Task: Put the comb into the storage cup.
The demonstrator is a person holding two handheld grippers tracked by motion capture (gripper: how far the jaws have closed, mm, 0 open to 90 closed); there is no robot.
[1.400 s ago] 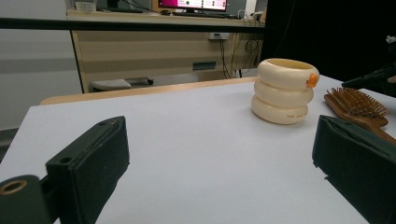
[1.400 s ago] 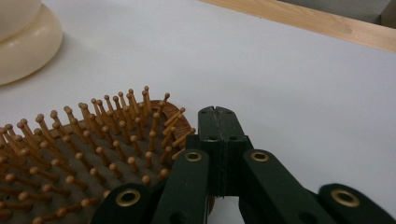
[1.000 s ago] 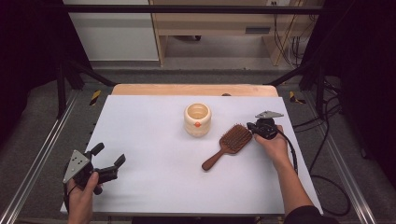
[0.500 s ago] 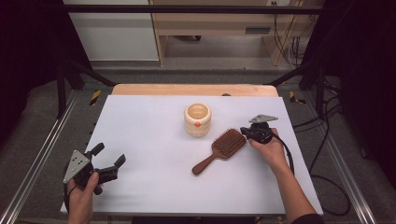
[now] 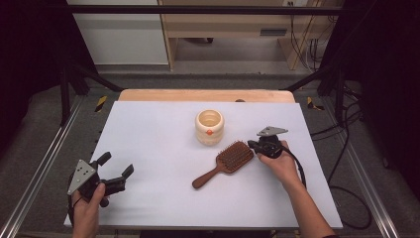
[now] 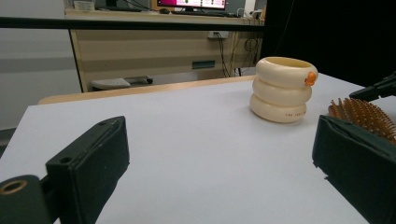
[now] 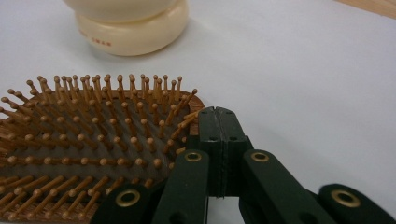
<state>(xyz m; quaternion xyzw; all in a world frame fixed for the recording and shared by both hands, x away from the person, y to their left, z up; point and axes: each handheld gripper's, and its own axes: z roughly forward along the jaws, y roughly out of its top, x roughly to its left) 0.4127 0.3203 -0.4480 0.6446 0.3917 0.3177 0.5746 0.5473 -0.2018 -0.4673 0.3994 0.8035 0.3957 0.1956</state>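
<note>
Fingers (image 7: 219, 122) of right gripper (image 5: 261, 146) were shut, nothing between, tips against brush head's edge. Hairbrush (image 5: 224, 163) lay mid-worktop, handle slanting toward near edge. Left gripper (image 5: 118, 174) open, well apart.

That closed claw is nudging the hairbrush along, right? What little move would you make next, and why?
Probably another short push toward the table's middle. The right gripper, jaws shut together with nothing between them, sits against the edge of the wooden hairbrush, which lies bristles up close beside the cream pot. The left gripper waits open on the far side, so bringing the brush nearer would likely help.
</note>
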